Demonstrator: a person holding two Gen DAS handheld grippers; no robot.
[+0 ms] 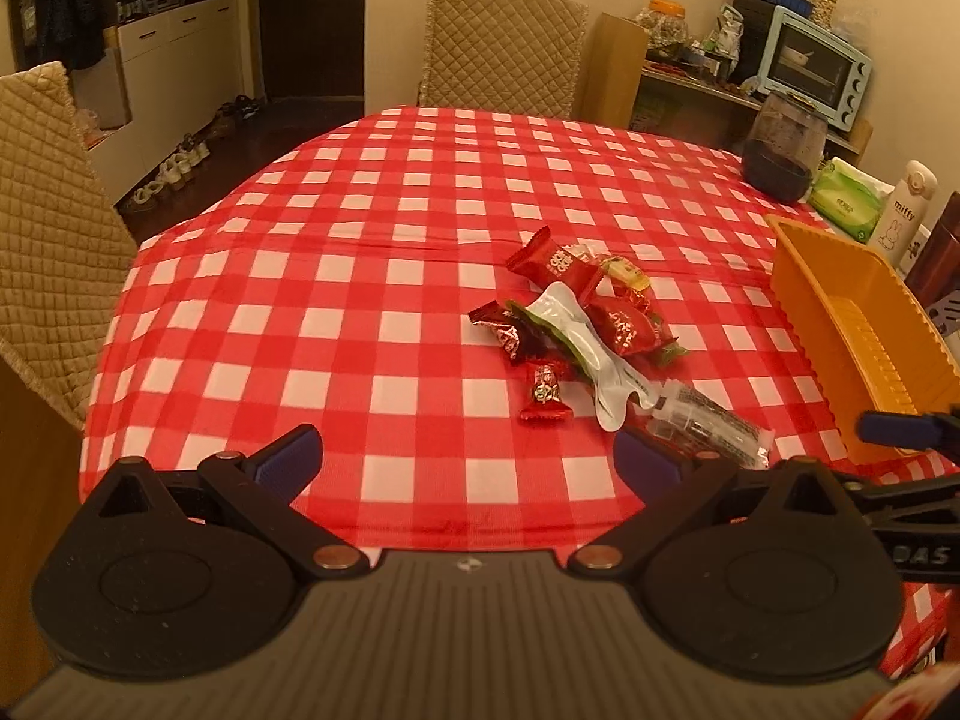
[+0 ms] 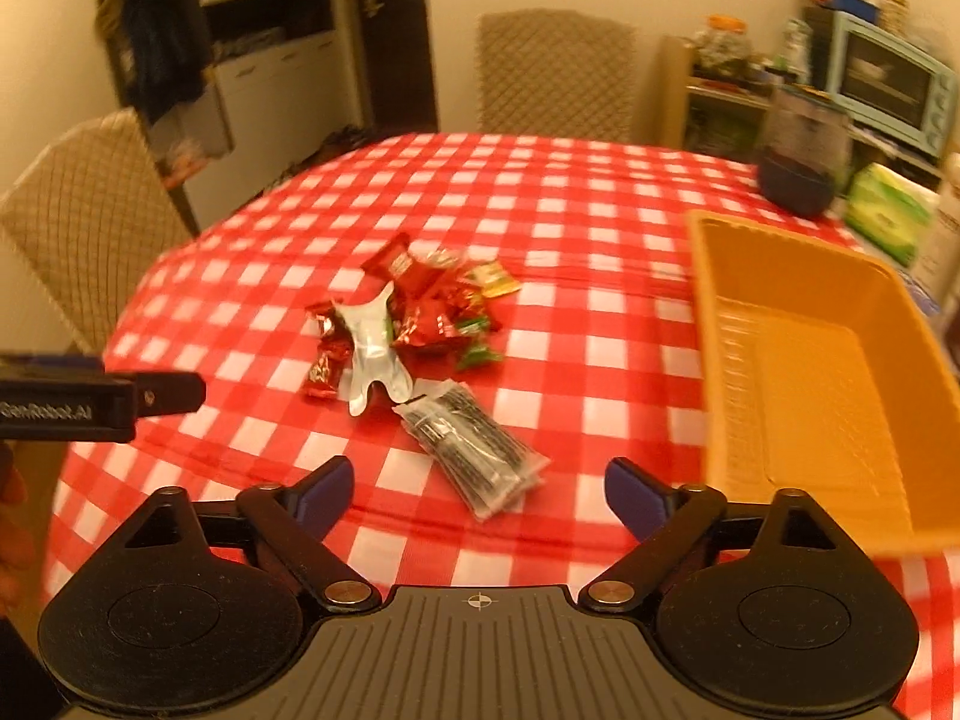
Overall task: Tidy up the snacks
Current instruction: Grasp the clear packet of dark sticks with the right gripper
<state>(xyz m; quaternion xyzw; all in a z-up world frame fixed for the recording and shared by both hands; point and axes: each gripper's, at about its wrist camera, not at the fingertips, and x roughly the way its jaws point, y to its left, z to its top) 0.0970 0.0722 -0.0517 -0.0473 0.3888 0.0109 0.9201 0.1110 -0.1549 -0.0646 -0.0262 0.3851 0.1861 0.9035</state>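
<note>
Snacks (image 2: 414, 324) beside basket (image 2: 804, 372) (jaws apart).

A heap of snack packets (image 1: 570, 312) lies on the table (image 1: 360, 300), toward its right half, with a basket (image 1: 864, 348) standing well to the right of it near the table's edge. One clear packet (image 1: 708, 423) lies at the near end of the heap, between it and the basket. Behind the basket, at the far right corner, stand a jar (image 1: 780, 150), a tissue pack (image 1: 849, 198) and a bottle (image 1: 903, 213). A chair (image 1: 504, 48) sits behind the table, another chair (image 1: 48, 228) at its left.
</note>
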